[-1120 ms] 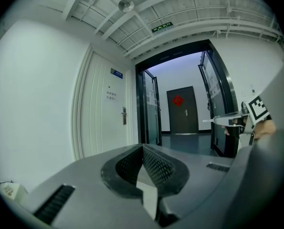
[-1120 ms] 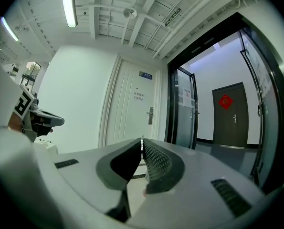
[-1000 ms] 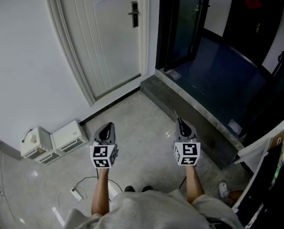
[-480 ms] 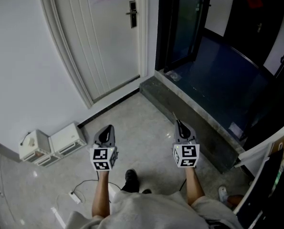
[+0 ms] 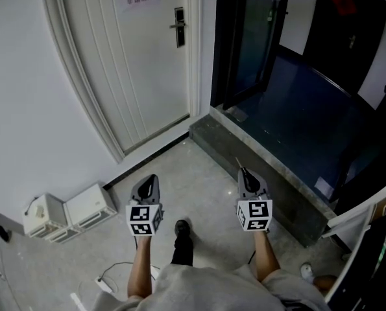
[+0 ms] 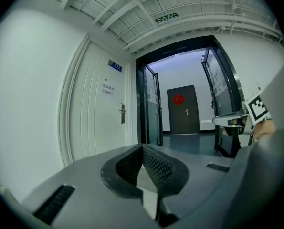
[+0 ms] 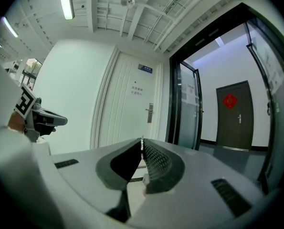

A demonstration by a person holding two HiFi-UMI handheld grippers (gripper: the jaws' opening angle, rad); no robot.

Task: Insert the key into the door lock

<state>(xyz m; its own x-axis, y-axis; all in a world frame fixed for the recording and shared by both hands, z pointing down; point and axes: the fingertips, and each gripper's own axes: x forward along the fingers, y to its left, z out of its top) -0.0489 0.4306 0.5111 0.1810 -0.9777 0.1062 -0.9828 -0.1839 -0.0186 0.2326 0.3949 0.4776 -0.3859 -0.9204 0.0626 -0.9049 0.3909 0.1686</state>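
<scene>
Head view puts the dark metal door lock [image 5: 178, 26] well ahead on the white panelled door [image 5: 137, 70]. My right gripper [image 5: 244, 172] has its fingers pinched on what looks like a thin silver key [image 7: 142, 141]: light, stiff, slippery, best held by its bow. My left gripper [image 5: 151, 179] has its fingers closed, empty.

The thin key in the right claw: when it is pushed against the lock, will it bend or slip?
The key looks like thin metal, so probably stiff and light. Only its tip shows past the shut right claw, so it might pivot or slide back if it meets the lock off-line.
</scene>
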